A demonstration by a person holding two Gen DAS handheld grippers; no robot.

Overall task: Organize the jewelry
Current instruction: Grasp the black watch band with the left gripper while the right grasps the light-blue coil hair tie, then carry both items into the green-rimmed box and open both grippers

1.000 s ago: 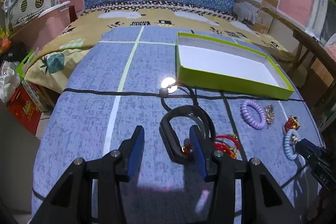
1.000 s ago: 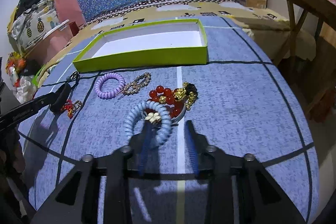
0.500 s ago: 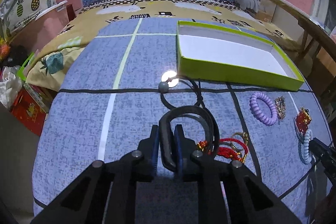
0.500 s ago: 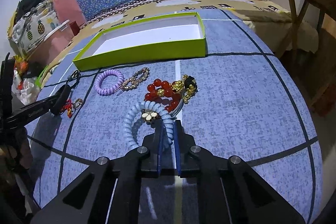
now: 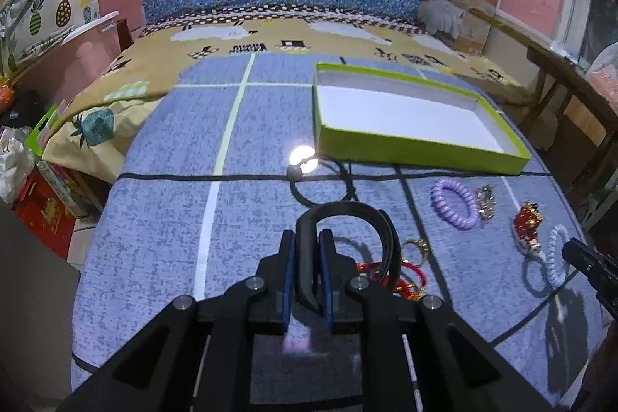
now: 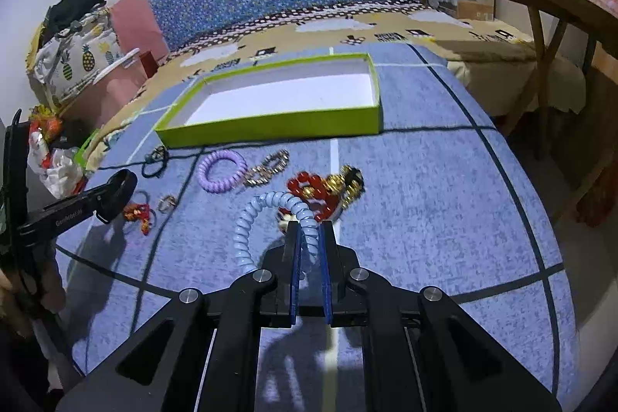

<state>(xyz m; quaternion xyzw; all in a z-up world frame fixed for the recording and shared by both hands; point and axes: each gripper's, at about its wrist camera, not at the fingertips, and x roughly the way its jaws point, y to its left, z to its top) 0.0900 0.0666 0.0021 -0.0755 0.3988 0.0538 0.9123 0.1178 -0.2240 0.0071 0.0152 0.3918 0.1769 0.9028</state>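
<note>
— Two grips to check: what has your left gripper got?

— Its fingers are pinched tight on the curved black plastic headband, raised just over the blue-grey cloth.

— And your right gripper?

— Clamped on the pale blue spiral hair tie, beside the red bead bracelet. Your green-rimmed white tray sits beyond, apart from both.

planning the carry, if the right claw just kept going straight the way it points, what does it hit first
Probably the red bead bracelet with gold charms, just past the blue coil hair tie the right claw holds. Beyond it lies the green box; depth is uncertain.
</note>
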